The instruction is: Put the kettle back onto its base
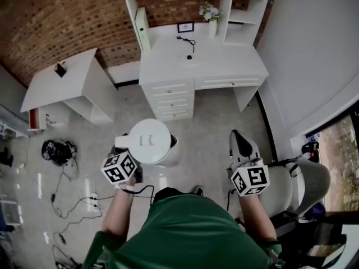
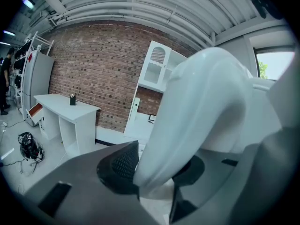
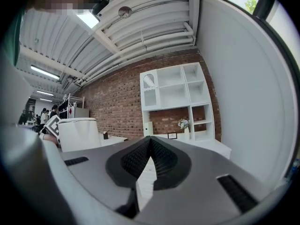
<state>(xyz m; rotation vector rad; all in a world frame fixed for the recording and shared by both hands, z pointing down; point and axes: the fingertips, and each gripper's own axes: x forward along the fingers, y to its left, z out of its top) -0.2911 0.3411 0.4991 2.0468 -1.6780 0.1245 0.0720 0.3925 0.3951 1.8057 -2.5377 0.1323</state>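
In the head view a white kettle [image 1: 149, 142] hangs above the floor in front of the person. My left gripper [image 1: 127, 152] is shut on its handle. In the left gripper view the white handle [image 2: 187, 125] fills the gap between the dark pads [image 2: 119, 165]. My right gripper [image 1: 241, 144] is level at the right, shut with nothing in it; in the right gripper view its pads [image 3: 161, 161] meet at the tip and the kettle [image 3: 78, 132] shows at the left. On the white desk [image 1: 224, 66] ahead lies a small dark round thing [image 1: 189, 56] with a cord, too small to identify.
The desk has drawers [image 1: 171, 100] and a shelf unit with a vase of flowers [image 1: 210, 15] on top. A second white table [image 1: 61, 86] stands at the left. Cables [image 1: 67, 200] and a black object [image 1: 56, 150] lie on the floor. A pale chair [image 1: 303, 184] stands at the right.
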